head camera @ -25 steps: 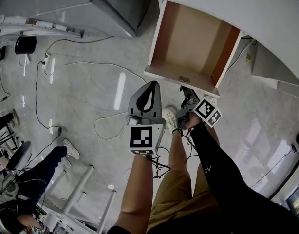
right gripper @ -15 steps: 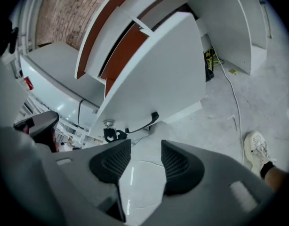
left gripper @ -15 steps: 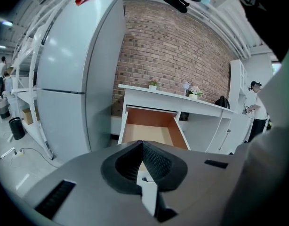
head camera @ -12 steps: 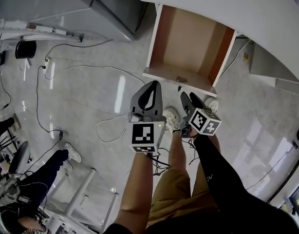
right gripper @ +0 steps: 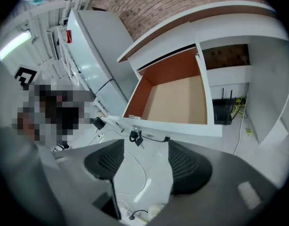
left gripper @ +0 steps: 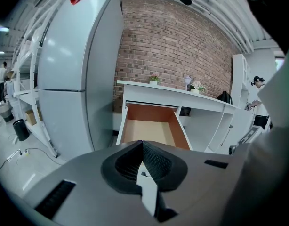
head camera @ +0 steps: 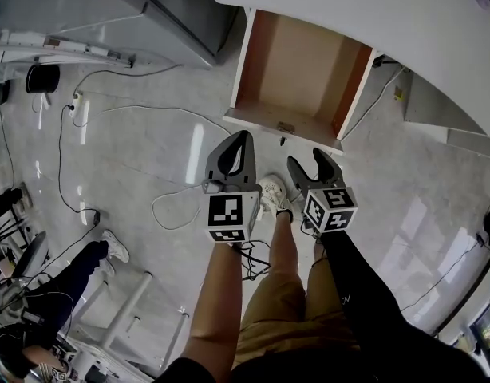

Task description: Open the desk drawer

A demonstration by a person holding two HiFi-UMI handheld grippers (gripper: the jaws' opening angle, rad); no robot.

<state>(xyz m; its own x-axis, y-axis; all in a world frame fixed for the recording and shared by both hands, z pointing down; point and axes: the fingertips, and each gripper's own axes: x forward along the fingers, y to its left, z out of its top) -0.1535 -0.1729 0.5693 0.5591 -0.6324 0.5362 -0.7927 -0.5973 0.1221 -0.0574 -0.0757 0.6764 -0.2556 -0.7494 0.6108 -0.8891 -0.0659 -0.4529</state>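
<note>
Right hand-held gripper [head camera: 309, 164] stands open just short of the drawer [head camera: 297, 66]. Its jaws have just been opening, and its own view shows nothing between them [right gripper: 144, 147], only pale floor [head camera: 133, 158] through the gap. The left hand-held gripper [head camera: 240, 145] hovers beside it, a little further left, with its jaws closed on each other and empty [left gripper: 142, 147]. Both point toward the drawer front without touching it.

The drawer is pulled well out from under the white counter [head camera: 373, 22]. Its tan bottom [right gripper: 177, 100] and reddish-brown side walls are bare. On its white front panel a small dark piece [right gripper: 134, 136] hangs down from the middle of the edge; I cannot tell exactly what it is.

A tall grey fridge [left gripper: 74, 79] stands left of the counter [left gripper: 182, 94], and a brick wall [left gripper: 172, 46] rises behind both. Small potted plants [left gripper: 155, 79] sit on the counter top. From the head view, a white shoe [head camera: 273, 194] shows on the floor between the two grippers, and loose cables [head camera: 173, 206] trail over the floor to the left.
</note>
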